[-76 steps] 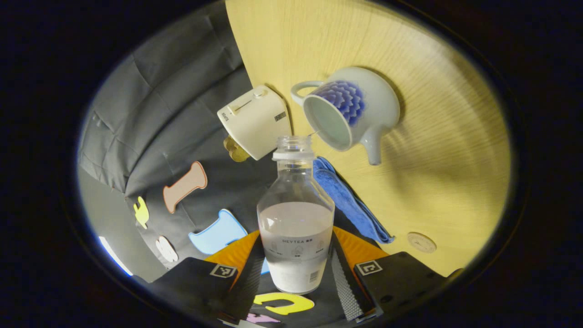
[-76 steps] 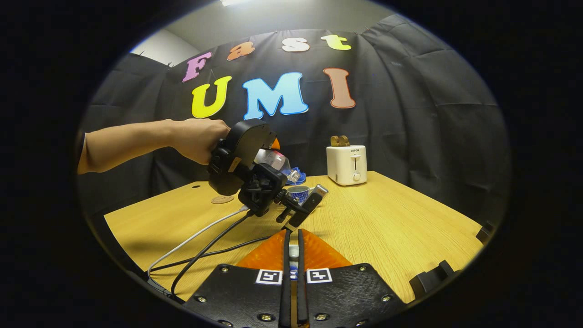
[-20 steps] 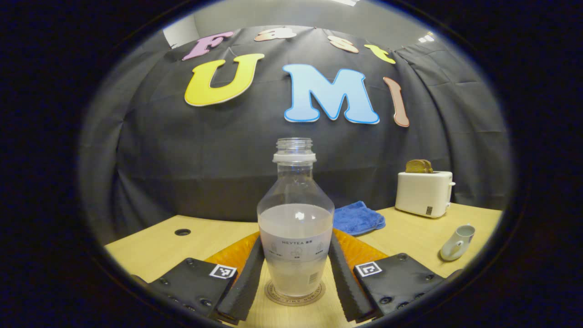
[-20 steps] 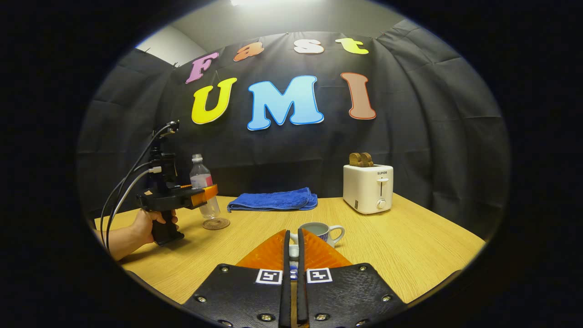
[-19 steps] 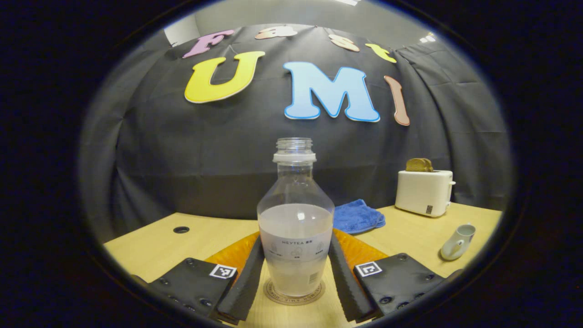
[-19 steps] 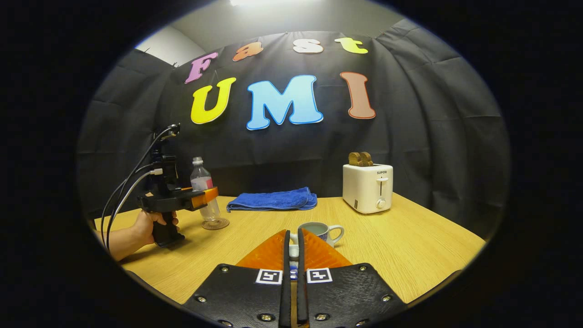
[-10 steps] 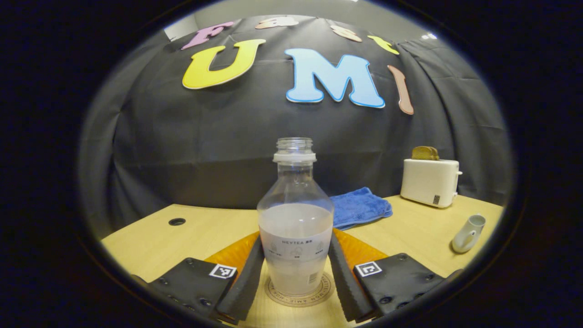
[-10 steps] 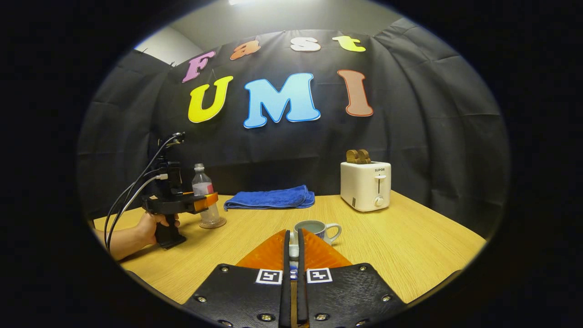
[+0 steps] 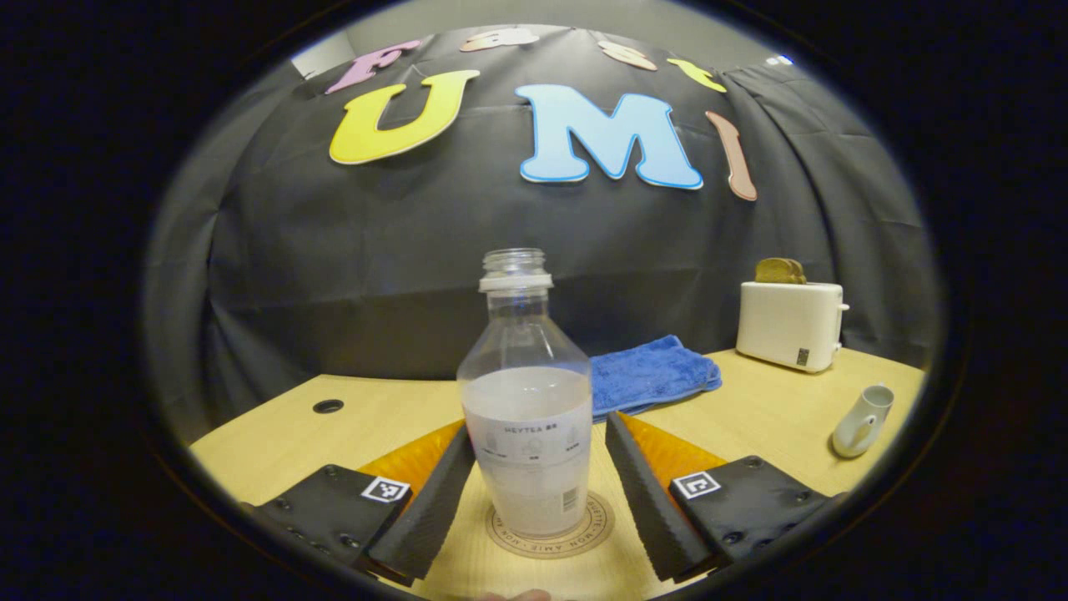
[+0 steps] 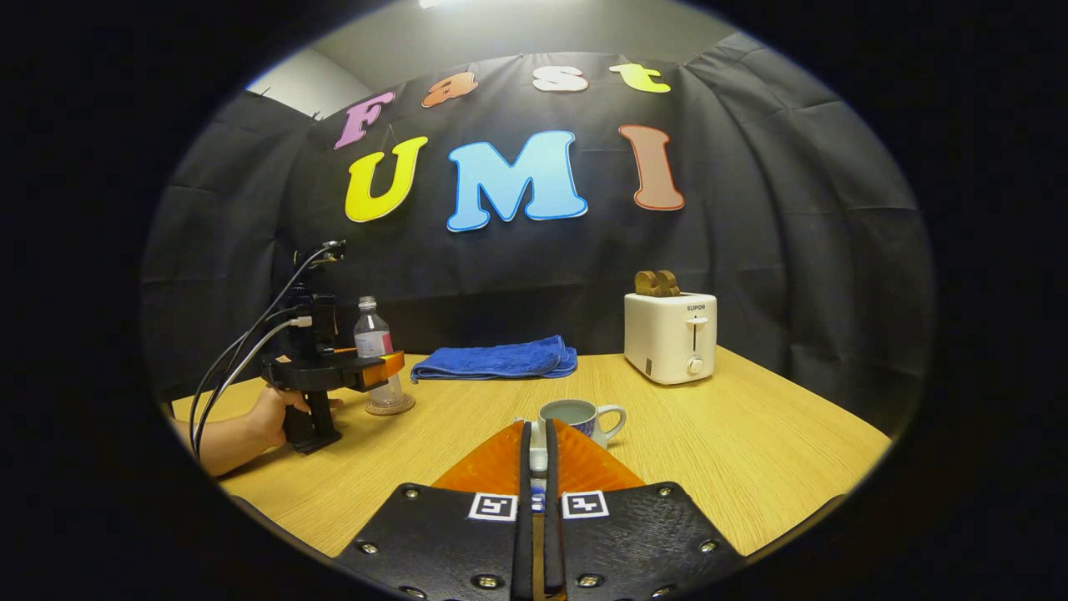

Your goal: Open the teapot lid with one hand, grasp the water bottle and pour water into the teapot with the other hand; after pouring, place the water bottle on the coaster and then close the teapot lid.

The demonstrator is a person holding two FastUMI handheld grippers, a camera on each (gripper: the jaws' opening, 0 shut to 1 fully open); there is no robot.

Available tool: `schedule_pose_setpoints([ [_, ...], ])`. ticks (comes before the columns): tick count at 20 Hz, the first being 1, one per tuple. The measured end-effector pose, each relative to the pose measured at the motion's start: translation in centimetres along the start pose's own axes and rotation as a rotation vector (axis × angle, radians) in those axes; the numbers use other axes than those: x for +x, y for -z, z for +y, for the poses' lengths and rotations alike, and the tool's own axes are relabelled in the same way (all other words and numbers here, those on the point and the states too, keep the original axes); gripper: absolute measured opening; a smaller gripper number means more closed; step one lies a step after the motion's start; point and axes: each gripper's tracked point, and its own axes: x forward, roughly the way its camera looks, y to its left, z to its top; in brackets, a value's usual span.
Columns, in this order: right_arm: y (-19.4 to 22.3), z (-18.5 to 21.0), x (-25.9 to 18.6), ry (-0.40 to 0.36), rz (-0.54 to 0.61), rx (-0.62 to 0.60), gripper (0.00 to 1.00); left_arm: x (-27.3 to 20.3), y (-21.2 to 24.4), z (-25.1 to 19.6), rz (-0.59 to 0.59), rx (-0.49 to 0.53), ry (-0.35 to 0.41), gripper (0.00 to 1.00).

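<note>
Wooden tabletop (image 9: pixel 776 417), pale and grained, backed by black cloth, carries the whole arrangement; on it the water bottle (image 9: pixel 526 417), uncapped and partly filled, stands upright on the round coaster (image 9: pixel 596 522), seen in the left gripper view between the two fingers of the left gripper (image 9: pixel 538 467); those fingers (image 9: pixel 430 501) are spread, with a visible gap on the right side of the bottle, the left one close beside it, contact there not resolvable; in the right gripper view the same bottle (image 10: pixel 373 351) and coaster (image 10: pixel 390 406) appear at the far left of the table, with the left gripper (image 10: pixel 380 366) around the bottle and a hand (image 10: pixel 279 409) on its grip, cables rising behind; the teapot (image 10: pixel 580 416), white with a blue pattern, sits lidless near the table's middle, its mouth open upward and its handle to the right in that view, well apart from the bottle; the right gripper (image 10: pixel 537 455) has its fingers drawn together with a small white object, presumably the teapot lid (image 10: pixel 538 458), pinched between them just in front of the teapot; in the left gripper view the teapot (image 9: pixel 863 409) lies at far right; beyond, a folded blue towel (image 10: pixel 496 361) lies by the cloth wall, and a white toaster (image 10: pixel 670 336) holding bread stands to the right.
</note>
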Motion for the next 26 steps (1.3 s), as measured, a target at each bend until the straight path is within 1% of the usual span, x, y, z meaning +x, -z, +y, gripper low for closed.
schedule_pose_setpoints([
  [6, -0.1, -0.1, -0.4, 0.004, -0.003, -0.003, 0.05, -1.5, -1.1, -0.5, -0.016, -0.018, 0.003, 1.0],
  [11, -0.6, 0.1, -0.5, 0.006, -0.017, -0.009, 0.05, -3.7, -2.6, -0.8, -0.055, -0.002, 0.003, 1.0],
  [16, -1.5, 0.1, -0.4, 0.015, -0.038, -0.018, 0.05, -5.9, -2.7, -0.5, -0.052, -0.02, -0.016, 1.0],
  [19, -2.1, 0.0, 0.4, 0.019, -0.053, -0.025, 0.05, -7.1, -2.4, -0.4, -0.051, -0.021, -0.027, 1.0],
  [21, -2.4, -0.2, 1.3, 0.019, -0.06, -0.02, 0.05, -8.2, -2.4, -1.1, -0.046, -0.036, -0.013, 1.0],
  [24, -2.7, -1.2, 3.8, 0.04, -0.067, -0.014, 0.05, -11.2, -3.3, -2.3, -0.062, -0.052, 0.01, 1.0],
  [26, -2.7, -1.9, 5.4, 0.064, -0.072, -0.031, 0.05, -13.8, -4.3, -3.1, -0.086, -0.051, 0.016, 1.0],
])
